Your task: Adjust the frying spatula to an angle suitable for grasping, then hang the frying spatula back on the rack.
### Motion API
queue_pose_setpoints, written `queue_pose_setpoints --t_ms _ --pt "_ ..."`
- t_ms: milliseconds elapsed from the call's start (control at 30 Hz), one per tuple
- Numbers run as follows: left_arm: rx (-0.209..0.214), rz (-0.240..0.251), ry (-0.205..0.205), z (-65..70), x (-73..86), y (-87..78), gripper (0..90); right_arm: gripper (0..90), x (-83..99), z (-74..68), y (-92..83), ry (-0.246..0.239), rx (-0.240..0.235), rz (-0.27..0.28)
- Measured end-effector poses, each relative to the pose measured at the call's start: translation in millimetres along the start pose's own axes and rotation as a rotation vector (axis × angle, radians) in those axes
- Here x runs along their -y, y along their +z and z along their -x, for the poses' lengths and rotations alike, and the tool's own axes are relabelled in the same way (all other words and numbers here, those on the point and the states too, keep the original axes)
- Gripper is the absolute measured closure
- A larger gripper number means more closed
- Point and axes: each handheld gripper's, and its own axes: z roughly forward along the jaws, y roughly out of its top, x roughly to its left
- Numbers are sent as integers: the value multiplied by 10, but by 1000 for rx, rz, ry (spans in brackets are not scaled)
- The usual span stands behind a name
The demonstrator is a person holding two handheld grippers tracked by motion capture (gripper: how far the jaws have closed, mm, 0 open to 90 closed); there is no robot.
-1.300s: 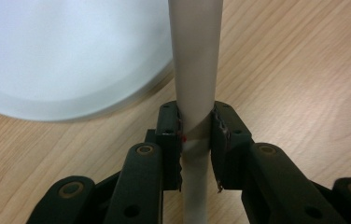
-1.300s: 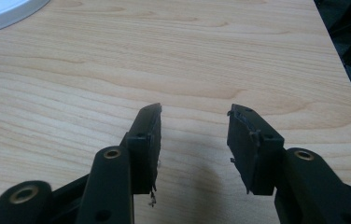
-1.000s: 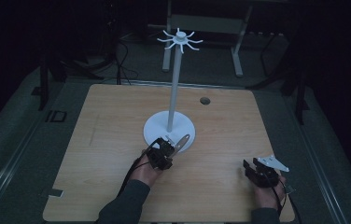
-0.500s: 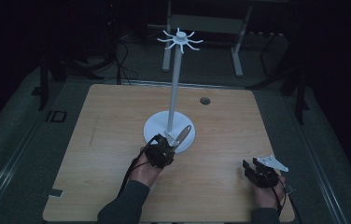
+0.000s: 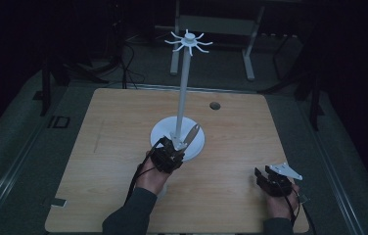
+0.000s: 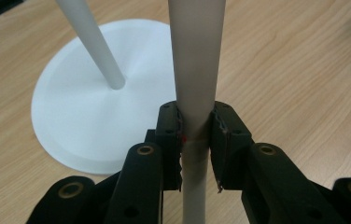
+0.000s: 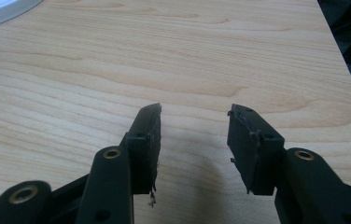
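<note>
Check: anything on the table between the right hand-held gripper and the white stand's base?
Nothing: bare wood tabletop lies between the right hand-held gripper and the stand base, seen in the high view.

1. Wooden table [image 5: 123,147]: light woodgrain top with rounded corners; a dark round hole [image 5: 215,105] sits near its far edge.
2. White stand [image 5: 177,139]: its round base rests flat on the tabletop near the centre, its pole rising upright.

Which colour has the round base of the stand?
White; the round base shows best in the left gripper view.
</note>
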Motion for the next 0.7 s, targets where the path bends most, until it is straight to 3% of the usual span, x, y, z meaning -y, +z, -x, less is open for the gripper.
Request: queue_pose_setpoints --t_ms 533,700 --pt "-34 96 -55 -61 -24 -170 749 536 7 17 -8 4 4 1" --pt "-35 122 -48 -30 -41 -208 749 531 2 8 -10 -2 5 2"
